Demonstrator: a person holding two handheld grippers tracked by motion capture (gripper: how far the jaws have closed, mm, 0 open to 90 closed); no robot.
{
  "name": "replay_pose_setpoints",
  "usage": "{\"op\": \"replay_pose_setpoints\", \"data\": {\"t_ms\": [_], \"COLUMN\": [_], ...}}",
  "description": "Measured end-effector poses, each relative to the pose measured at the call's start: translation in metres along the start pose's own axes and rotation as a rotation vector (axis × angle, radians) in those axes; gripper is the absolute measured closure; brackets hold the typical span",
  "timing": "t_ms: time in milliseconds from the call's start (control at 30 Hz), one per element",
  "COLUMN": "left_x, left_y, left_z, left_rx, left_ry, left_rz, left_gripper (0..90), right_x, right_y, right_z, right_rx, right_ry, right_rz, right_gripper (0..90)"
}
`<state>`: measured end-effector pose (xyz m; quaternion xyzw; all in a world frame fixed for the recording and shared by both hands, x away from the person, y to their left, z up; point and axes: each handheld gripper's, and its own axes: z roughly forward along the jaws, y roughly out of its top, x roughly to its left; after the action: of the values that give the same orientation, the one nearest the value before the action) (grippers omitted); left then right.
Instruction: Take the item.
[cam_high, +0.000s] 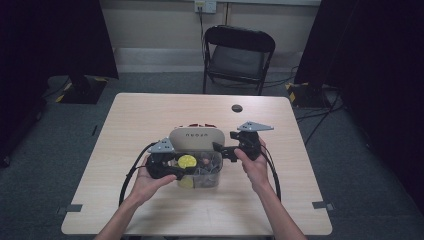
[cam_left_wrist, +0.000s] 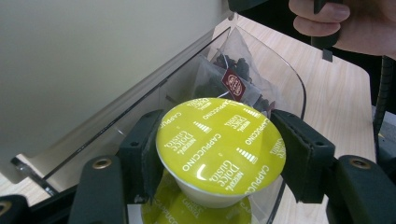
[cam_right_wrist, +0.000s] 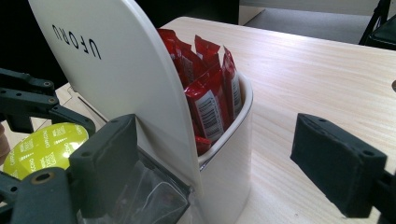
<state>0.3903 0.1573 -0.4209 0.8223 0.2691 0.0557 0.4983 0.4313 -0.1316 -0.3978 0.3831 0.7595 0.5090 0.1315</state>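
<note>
Left hand-held gripper (cam_high: 176, 169) grips yellow capsule (cam_high: 187, 161) over clear bin (cam_high: 209, 181); right hand-held gripper (cam_high: 218, 148) beside.

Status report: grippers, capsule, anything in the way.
Left gripper shut on yellow capsule, above clear bin. Right gripper open beside white organizer. Tea bags in bin; path clear.

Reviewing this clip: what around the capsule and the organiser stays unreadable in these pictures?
- High view: print on the yellow capsule and contents of the clear bin are too small.
- Left gripper view: a second yellow capsule below is cut off by the bottom edge and held capsule.
- Right gripper view: the white panel hides most red sachets; whether the right gripper touches the organiser is unclear.
</note>
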Motion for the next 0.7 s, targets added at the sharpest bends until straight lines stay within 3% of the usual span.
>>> {"op": "replay_pose_setpoints", "data": {"t_ms": [133, 700], "left_x": [0.0, -0.001], "left_y": [0.0, 0.005], "left_z": [-0.002, -0.015], "left_rx": [-0.014, -0.059], "left_ry": [0.007, -0.003], "left_rz": [-0.02, -0.018], "left_gripper": [37.9, 38.0], "right_x": [-0.001, -0.002], "right_y": [0.001, 0.0], "right_z": [-0.001, -0.001], "right_rx": [-0.004, -0.003], "right_ry": [0.0, 0.0], "right_rz": [0.0, 0.003], "right_gripper": [13.8, 13.9]}}
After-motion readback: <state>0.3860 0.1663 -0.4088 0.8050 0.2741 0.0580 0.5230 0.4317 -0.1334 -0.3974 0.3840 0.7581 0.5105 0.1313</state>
